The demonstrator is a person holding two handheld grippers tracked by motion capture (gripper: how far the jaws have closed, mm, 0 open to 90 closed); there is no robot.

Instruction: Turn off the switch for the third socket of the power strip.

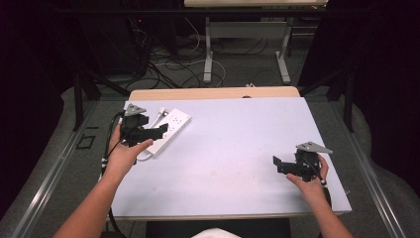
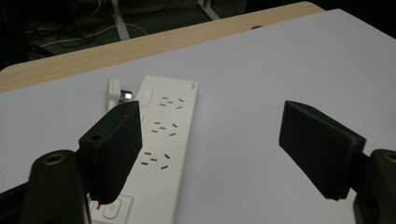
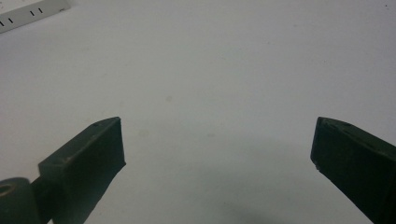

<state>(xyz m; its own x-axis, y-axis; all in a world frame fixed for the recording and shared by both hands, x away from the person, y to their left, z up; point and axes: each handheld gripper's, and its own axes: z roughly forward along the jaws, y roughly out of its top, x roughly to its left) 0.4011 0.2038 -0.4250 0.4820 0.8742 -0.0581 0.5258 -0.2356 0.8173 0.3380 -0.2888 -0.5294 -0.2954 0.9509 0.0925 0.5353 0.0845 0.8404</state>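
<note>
Step in hand: while my left gripper [image 1: 159, 131] hangs over the near end of the white power strip [image 1: 169, 130], I judge this to be the approach to a grasp on it; nothing is gripped yet.
Power strip: it lies flat on the counter [image 1: 237, 148] at the far left, slanting away from me, with 3 rows of sockets [image 2: 161, 130] facing up and a rocker switch [image 2: 112, 208] at the near end.
Plug: a white plug [image 2: 116, 93] with its cable lies just beside the strip's far end.
Left jaws: wide apart with only air between them; 1 pad [image 2: 114, 149] sits above the strip's left edge, the other [image 2: 322, 149] over bare counter. I cannot tell whether the lower pad touches the strip.
Right jaws: my right gripper [image 1: 278, 163] rests low at the counter's right side, well apart from the strip, spread wide over bare surface, holding nothing.
Next move: I judge the left hand must shift so the strip's width falls between both pads, then lower and close.
Risk: closing from here would likely catch 1 edge and skew the strip.
</note>
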